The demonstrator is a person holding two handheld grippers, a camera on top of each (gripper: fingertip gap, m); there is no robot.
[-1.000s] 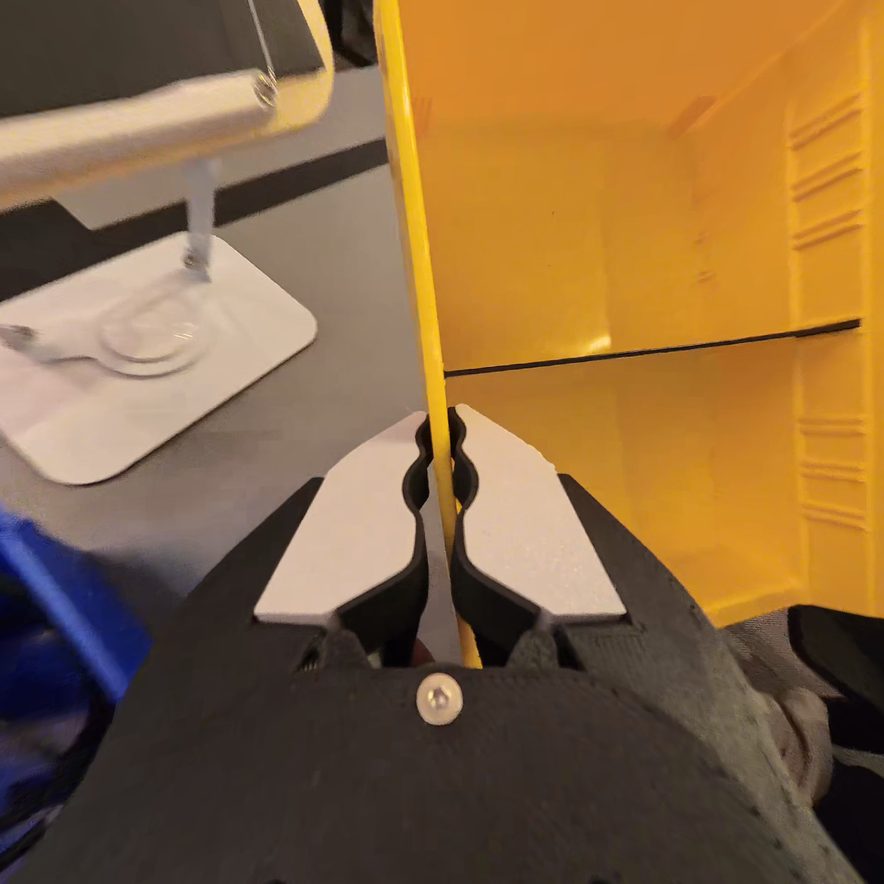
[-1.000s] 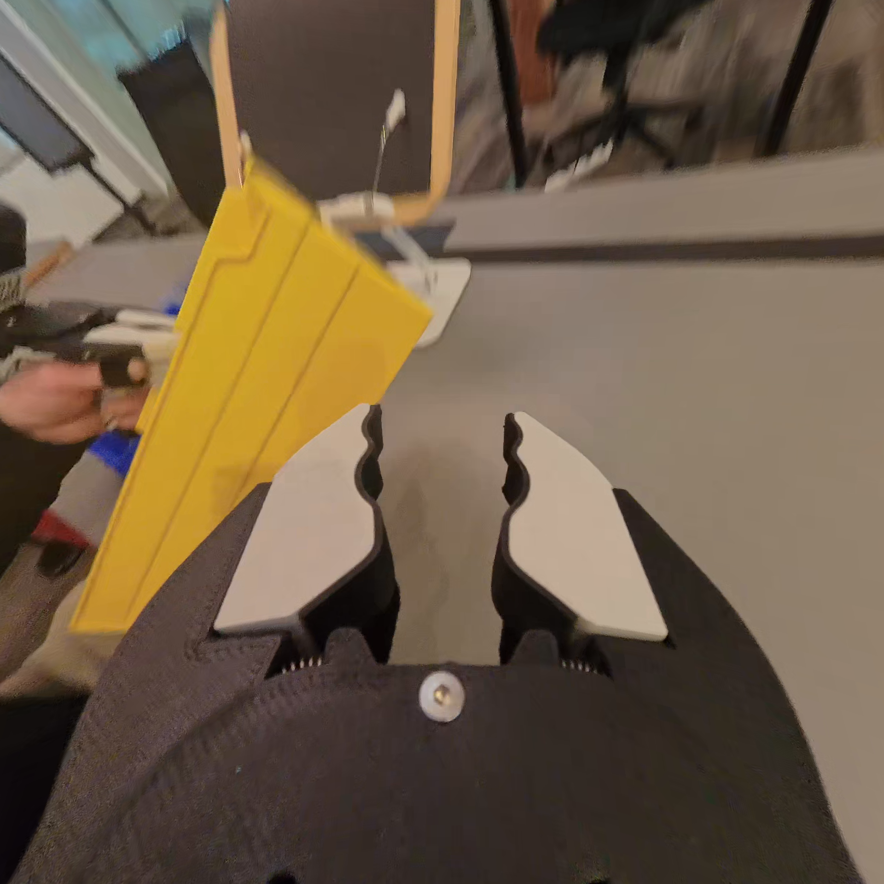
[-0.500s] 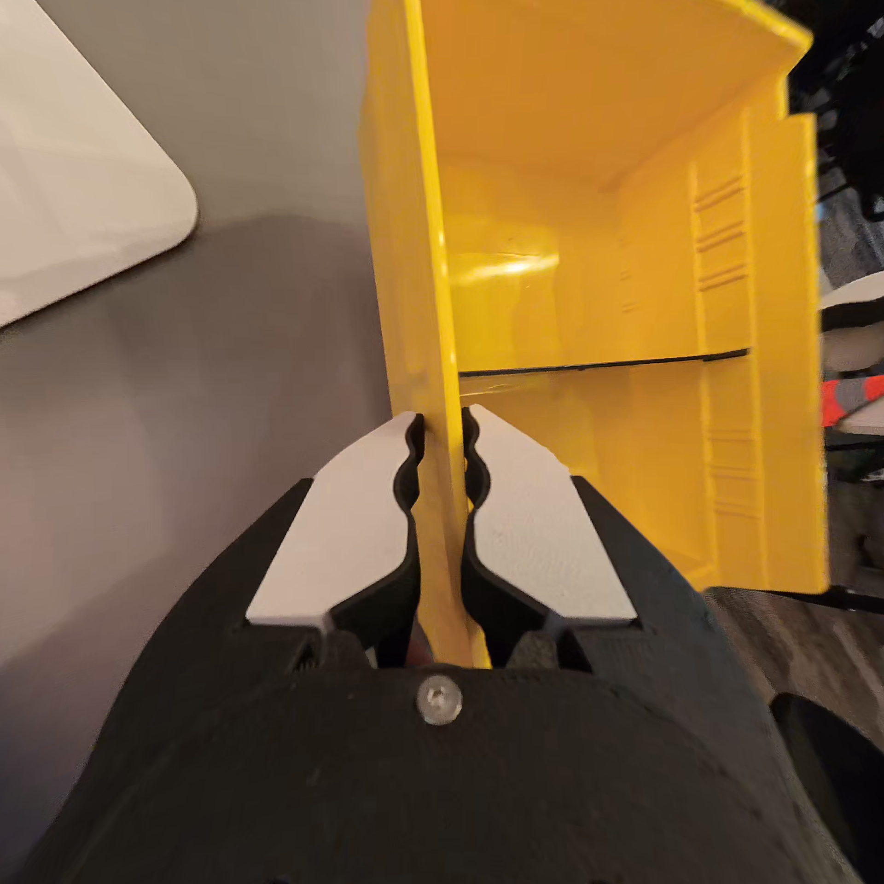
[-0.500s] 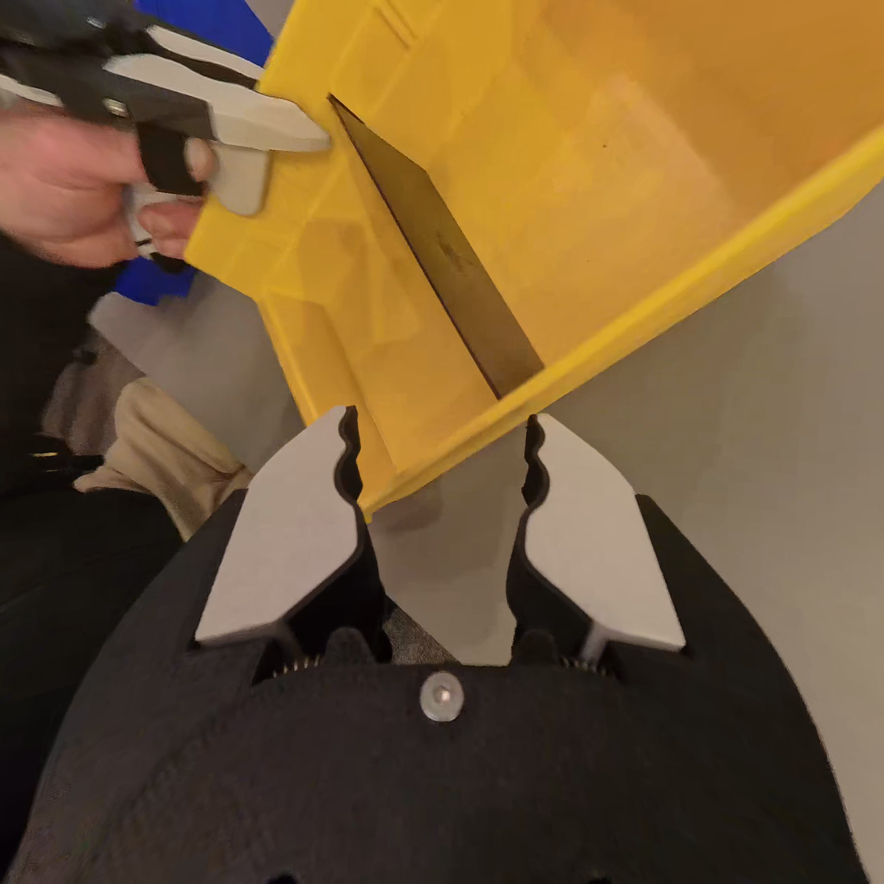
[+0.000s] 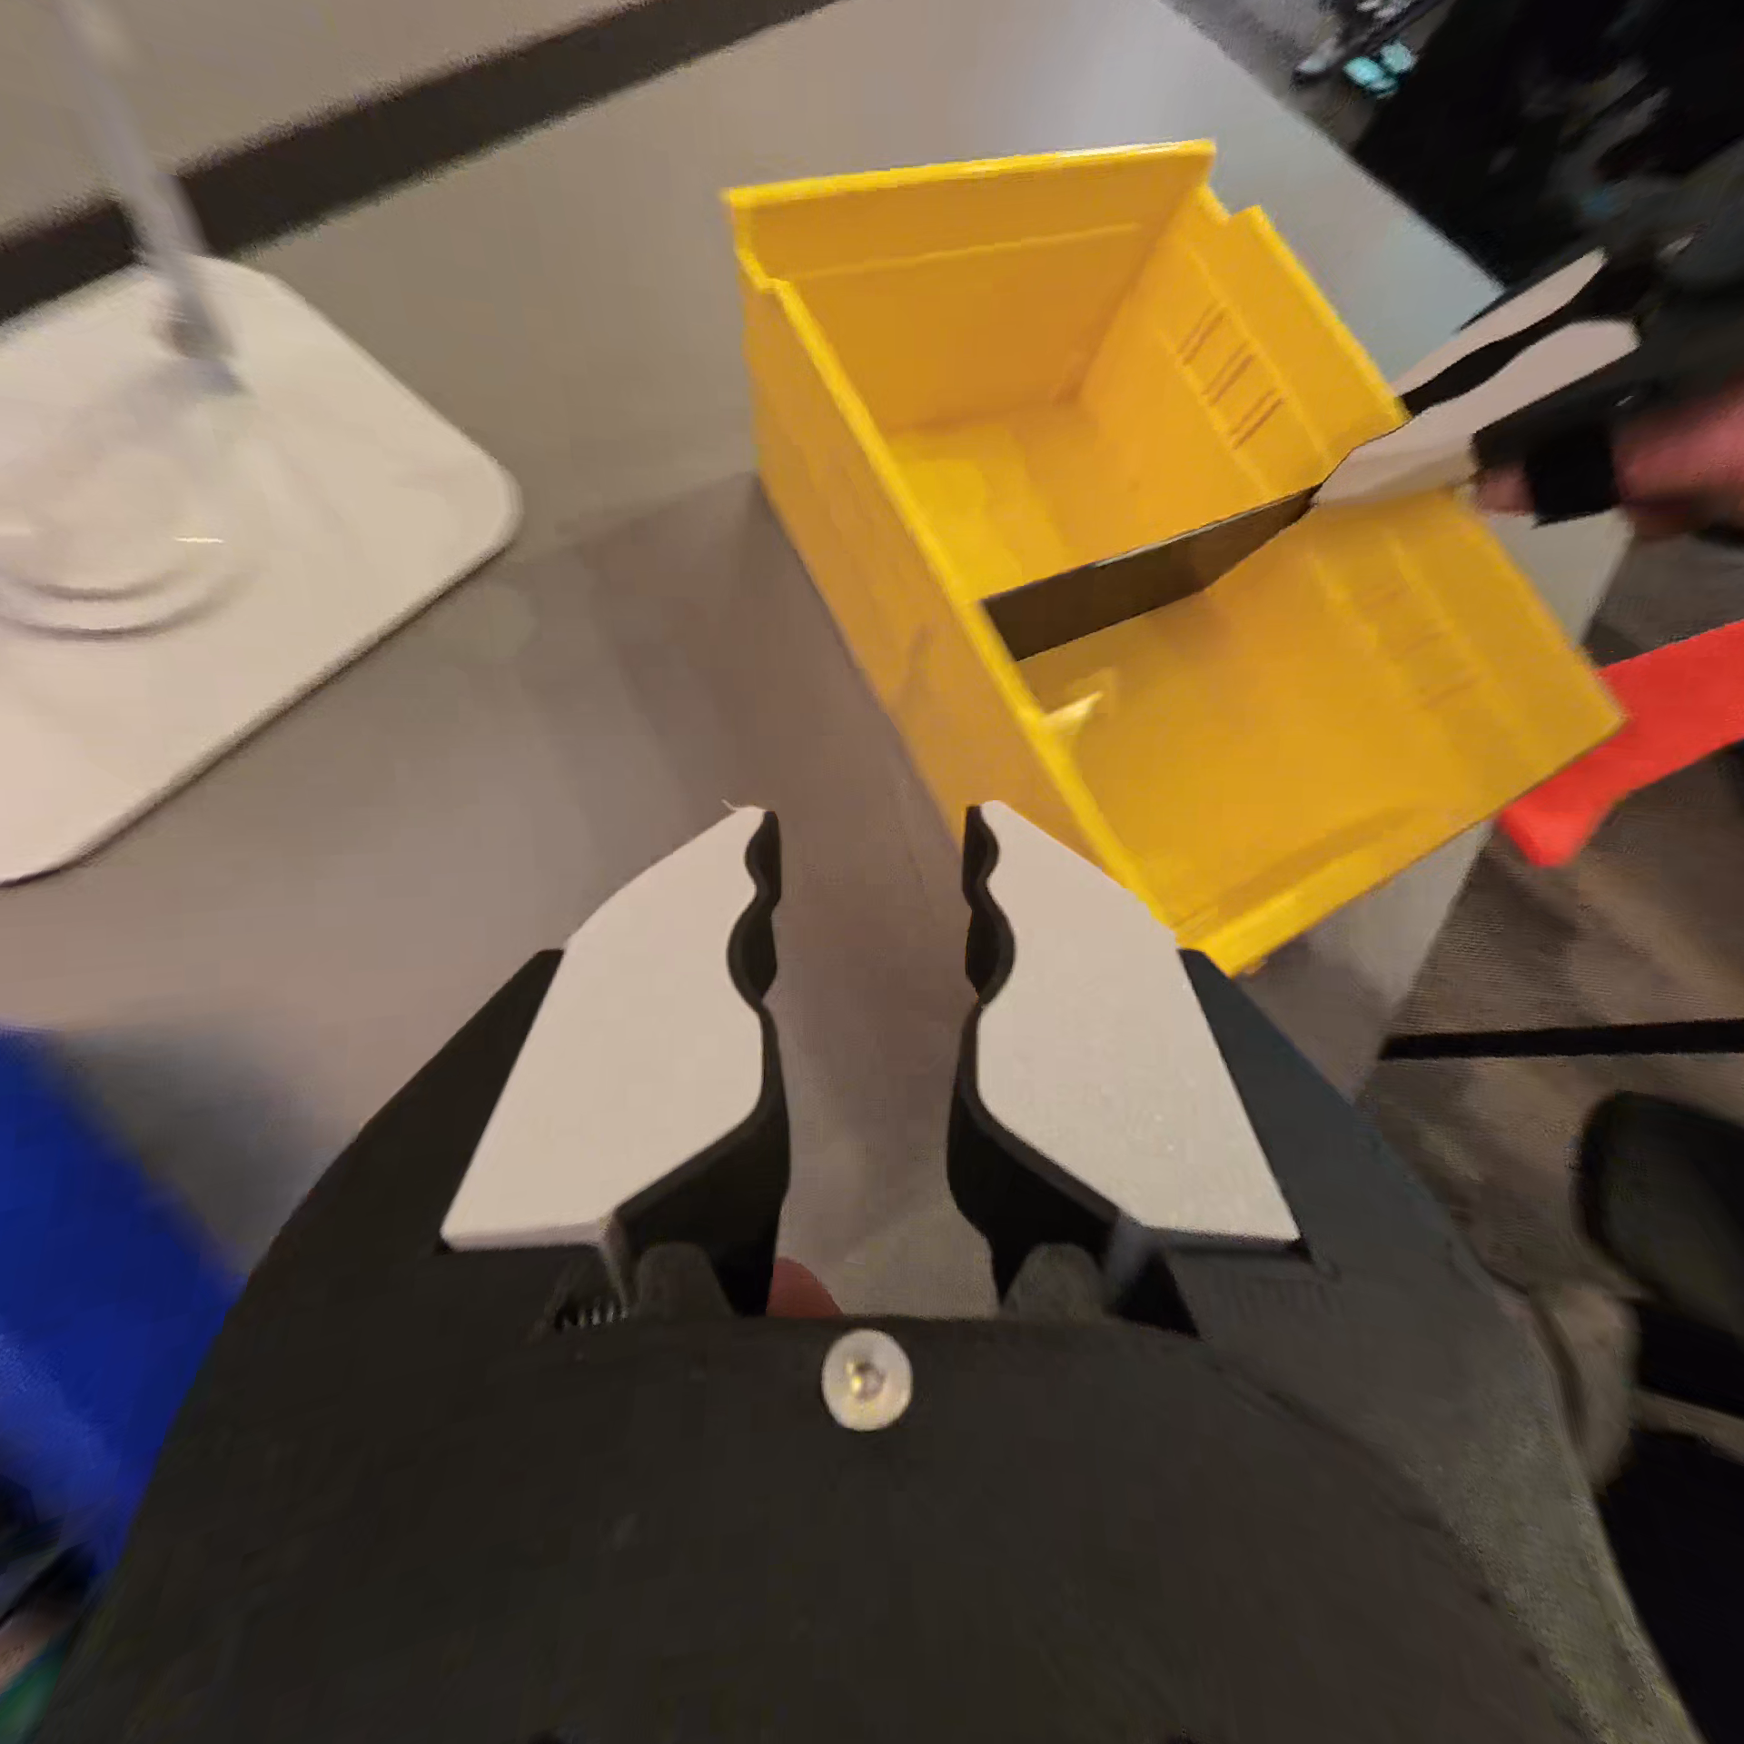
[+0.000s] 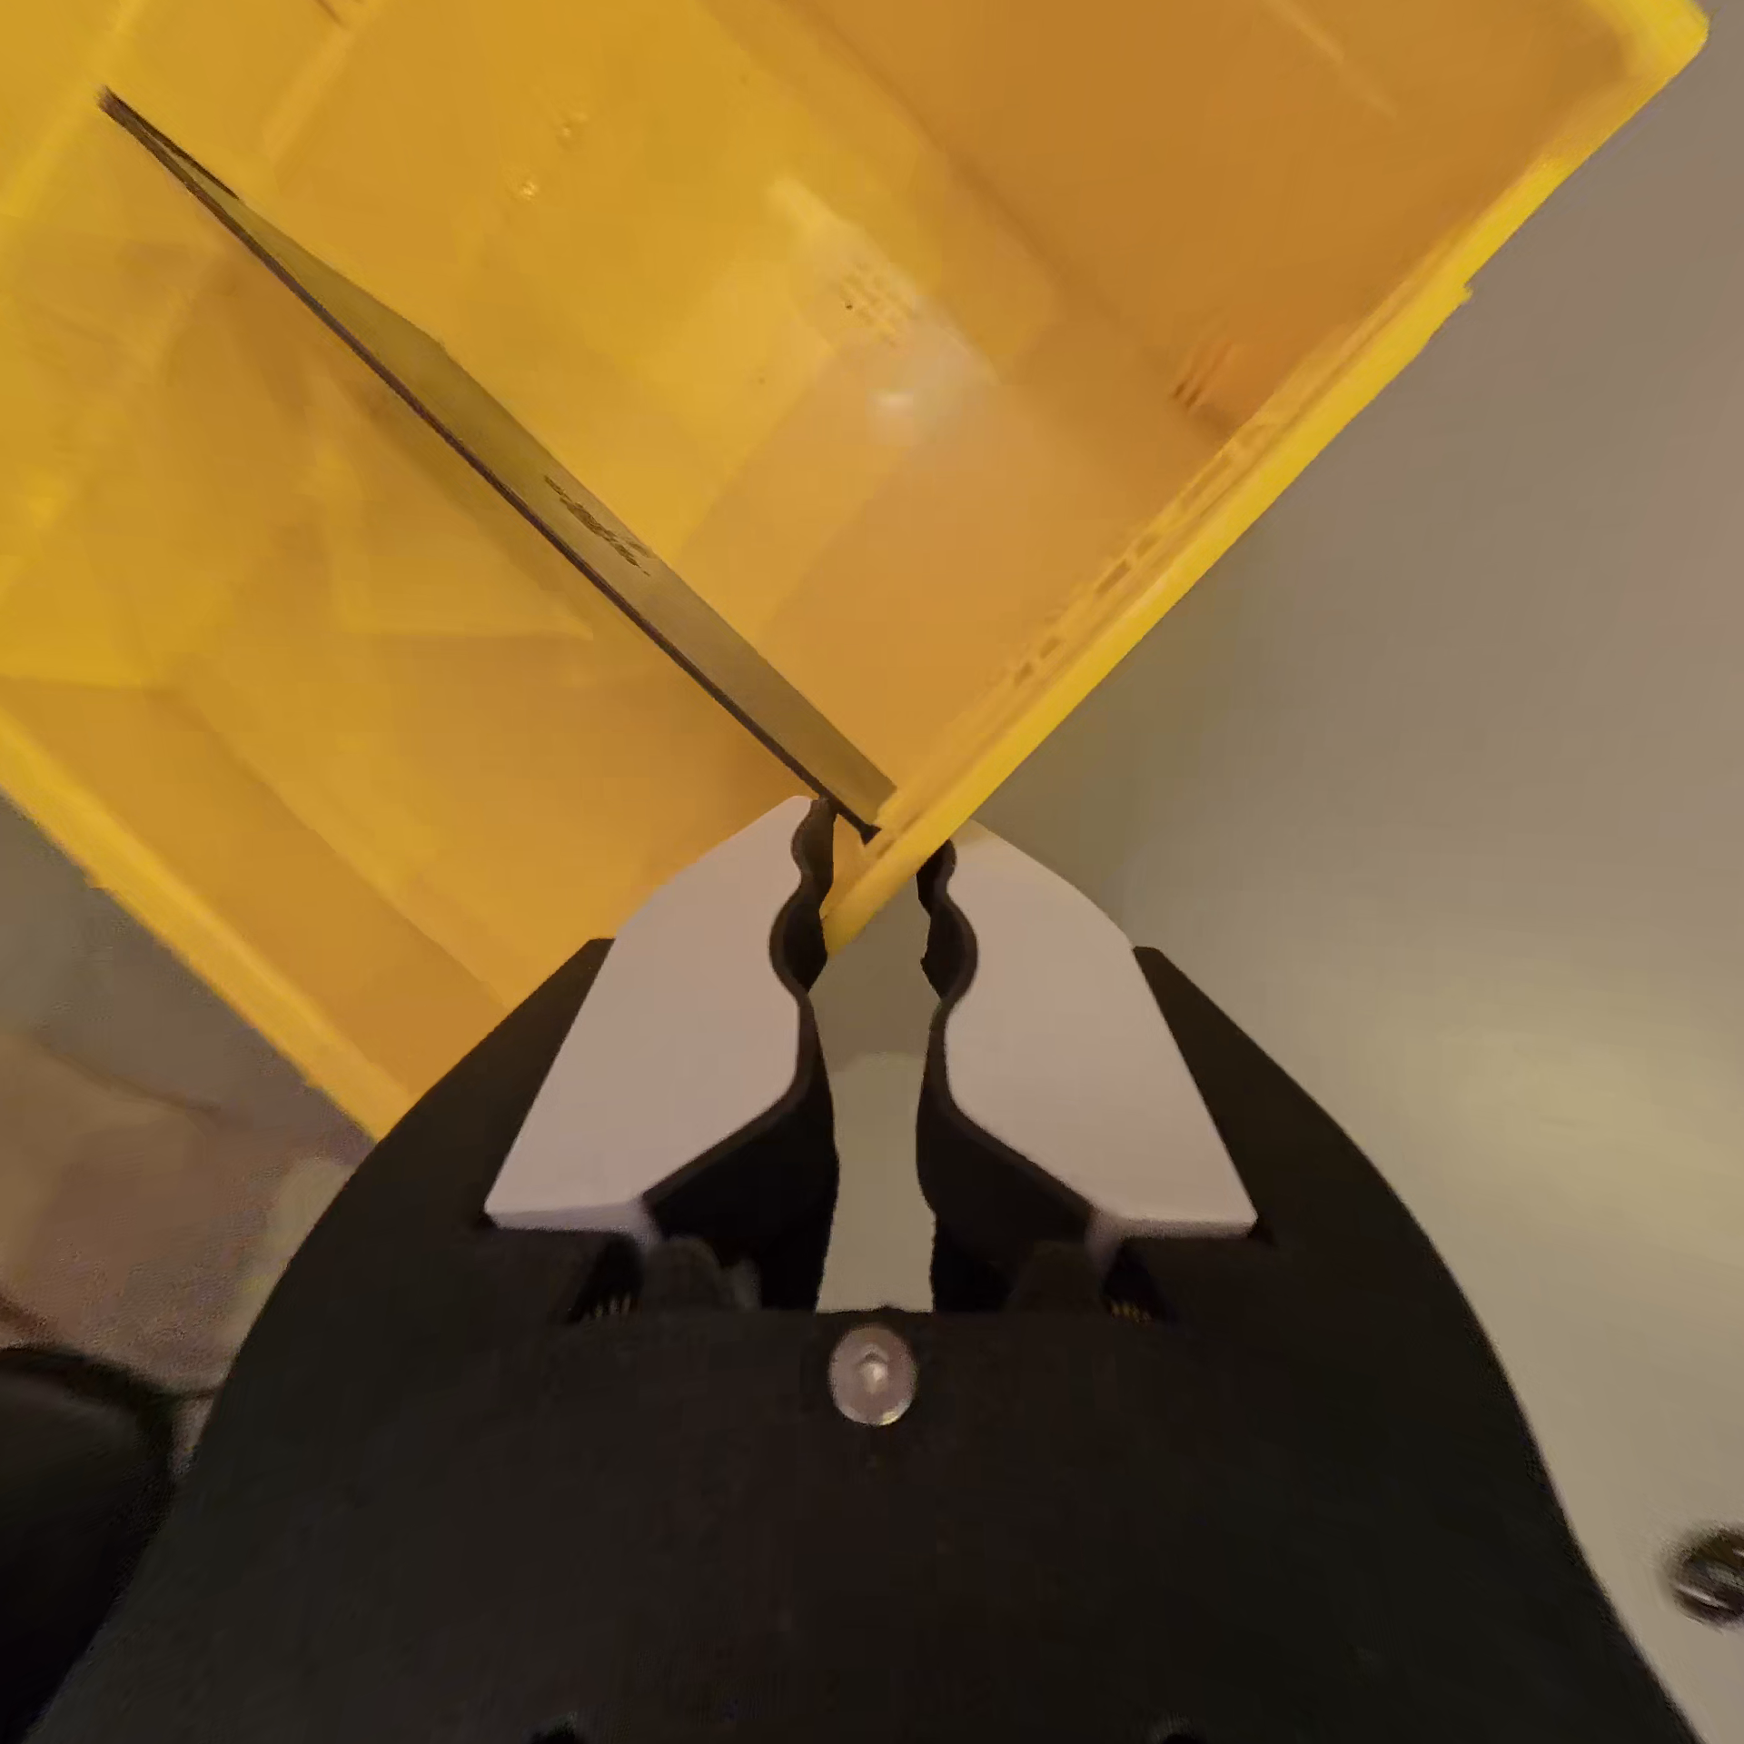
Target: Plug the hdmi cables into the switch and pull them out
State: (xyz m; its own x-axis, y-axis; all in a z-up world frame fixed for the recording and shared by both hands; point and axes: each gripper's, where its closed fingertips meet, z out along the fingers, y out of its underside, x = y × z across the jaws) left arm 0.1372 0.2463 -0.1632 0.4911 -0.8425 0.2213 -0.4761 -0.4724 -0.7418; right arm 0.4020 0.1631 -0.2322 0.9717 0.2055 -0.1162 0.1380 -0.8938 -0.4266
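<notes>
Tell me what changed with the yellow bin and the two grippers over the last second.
The left gripper let go of the yellow bin wall and now stands open, clear of it. The right gripper, open and empty before, has closed onto the opposite wall beside the black divider. The bin remains empty.

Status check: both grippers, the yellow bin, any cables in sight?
Left gripper open, empty. Right gripper shut on yellow bin rim, beside black divider. No cables or switch visible.
</notes>
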